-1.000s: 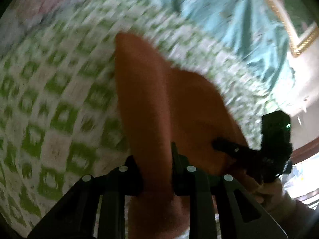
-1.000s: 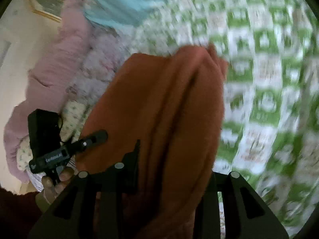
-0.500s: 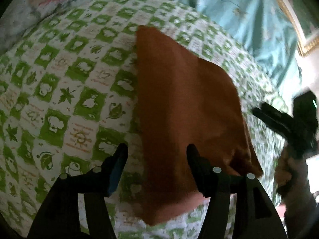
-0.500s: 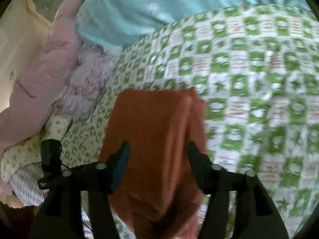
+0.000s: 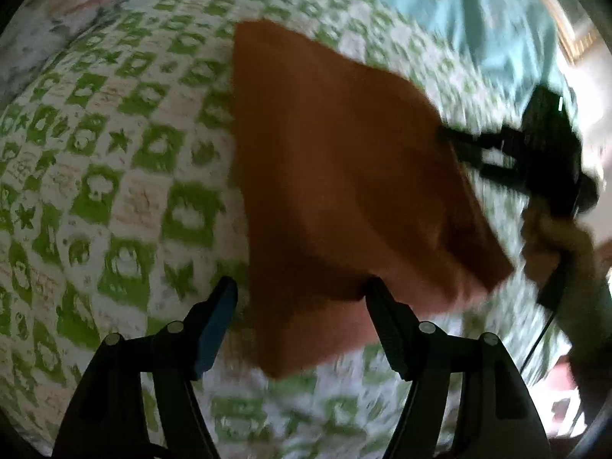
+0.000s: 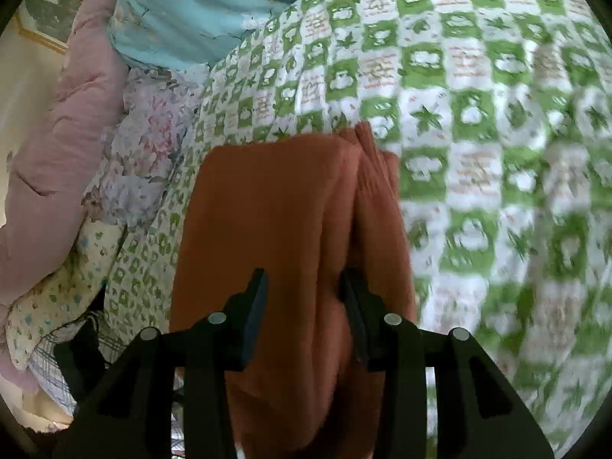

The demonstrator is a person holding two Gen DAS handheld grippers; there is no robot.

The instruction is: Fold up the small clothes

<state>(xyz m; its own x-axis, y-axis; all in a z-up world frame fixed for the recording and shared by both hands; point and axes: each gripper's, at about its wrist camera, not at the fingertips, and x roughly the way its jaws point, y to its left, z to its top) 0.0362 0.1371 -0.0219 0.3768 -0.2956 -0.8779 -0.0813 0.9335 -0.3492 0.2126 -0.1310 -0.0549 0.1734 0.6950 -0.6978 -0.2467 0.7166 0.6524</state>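
One orange garment [image 5: 344,176] lay folded on the green checked bedspread [image 5: 114,176], my left gripper [image 5: 300,298] opening, clear of it, my right gripper [image 6: 302,290] closing astride it, contact unclear.

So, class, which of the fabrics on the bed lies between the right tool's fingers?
The plain rust-orange garment: the right tool is closing its jaws around it. The green checked bedcover, blue floral cloth and pink quilt lie outside.

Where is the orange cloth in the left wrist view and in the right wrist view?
Left wrist: orange cloth fills the centre, above the fingers.
Right wrist: lower centre, running down between the fingers.
Shared landmark: green checked quilt under it.
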